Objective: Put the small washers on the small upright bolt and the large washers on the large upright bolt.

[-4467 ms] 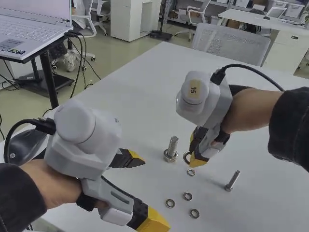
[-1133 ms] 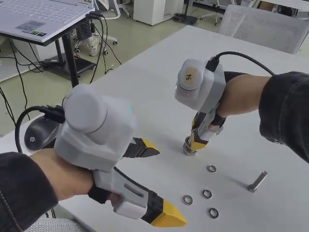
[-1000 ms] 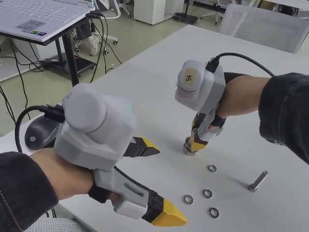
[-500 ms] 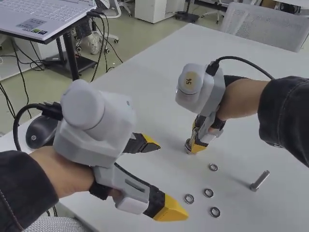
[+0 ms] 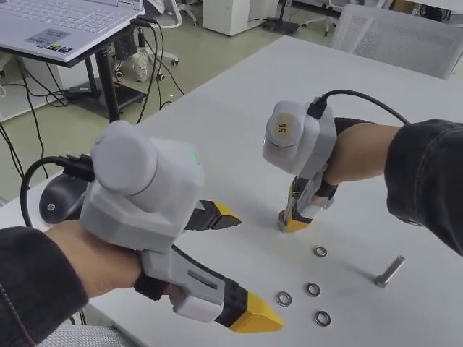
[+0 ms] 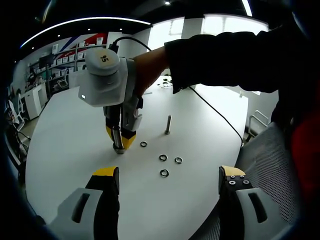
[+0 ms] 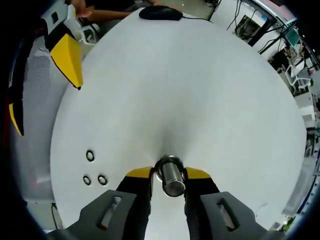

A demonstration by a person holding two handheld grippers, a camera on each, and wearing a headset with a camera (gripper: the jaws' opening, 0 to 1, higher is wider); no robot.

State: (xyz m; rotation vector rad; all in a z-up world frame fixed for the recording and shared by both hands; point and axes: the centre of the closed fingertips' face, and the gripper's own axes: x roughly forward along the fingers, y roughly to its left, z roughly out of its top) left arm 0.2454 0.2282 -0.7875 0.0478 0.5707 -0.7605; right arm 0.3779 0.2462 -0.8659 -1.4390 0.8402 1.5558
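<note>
White table (image 5: 239, 108). Left gripper (image 5: 242, 267) over the near edge, jaws spread wide, nothing held. Right gripper (image 5: 293, 223) points down, jaws narrowed either side of the large upright bolt (image 7: 171, 182); cannot tell if they pinch it. Small bolt (image 5: 389, 271) lies on its side nearby. 4 loose washers (image 5: 312, 290) lie flat beside it

White table (image 5: 239, 108), black mouse (image 5: 58, 202), laptop (image 5: 51, 22) beyond
</note>
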